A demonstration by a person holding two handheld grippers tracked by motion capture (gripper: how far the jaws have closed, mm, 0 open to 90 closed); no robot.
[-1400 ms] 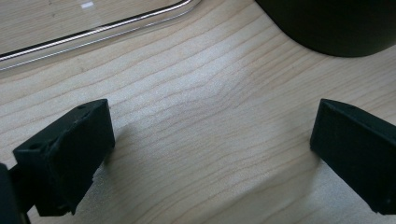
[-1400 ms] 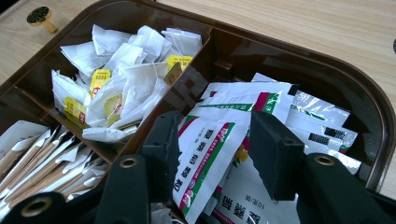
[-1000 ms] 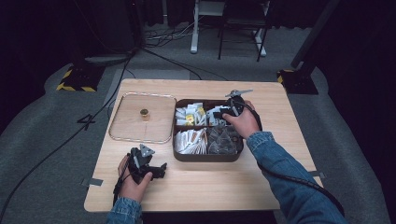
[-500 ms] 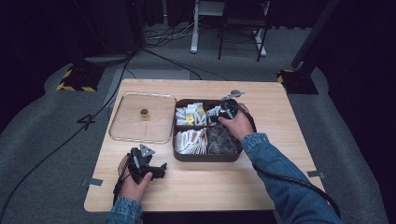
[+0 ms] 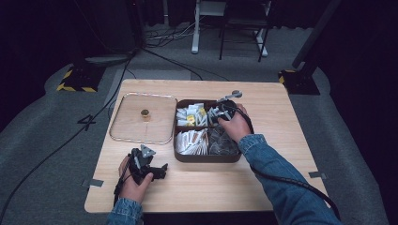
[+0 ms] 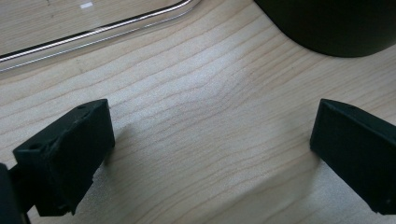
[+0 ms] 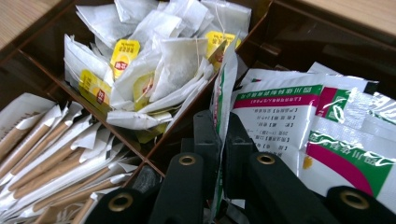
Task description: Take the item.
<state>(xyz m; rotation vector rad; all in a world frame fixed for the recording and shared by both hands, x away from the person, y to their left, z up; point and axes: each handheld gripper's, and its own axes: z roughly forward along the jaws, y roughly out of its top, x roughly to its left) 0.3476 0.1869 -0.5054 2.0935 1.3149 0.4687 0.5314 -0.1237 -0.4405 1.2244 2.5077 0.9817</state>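
Right hand-held gripper pinches a sachet in the compartment box

Nearest, the left hand-held gripper point(image 5: 162, 169) rests on the wooden counter point(image 5: 281, 122), jaws wide apart on nothing. Farther on, the right hand-held gripper point(image 7: 220, 140) has just closed, clamped on the edge of a green-and-white sachet point(image 7: 223, 88) in the dark box's point(image 5: 206, 158) far compartment, beside tea bags point(image 7: 154, 60). A clear lid point(image 5: 141, 119) lies left.

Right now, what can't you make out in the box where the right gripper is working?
- Sachet in the right gripper: lower end hidden by its shut jaws, right gripper view.
- Sachet print: too small to read.
- Near-right compartment: dark contents unclear, partly under the right hand, high view.
- Tea bags: tiny in the high view.
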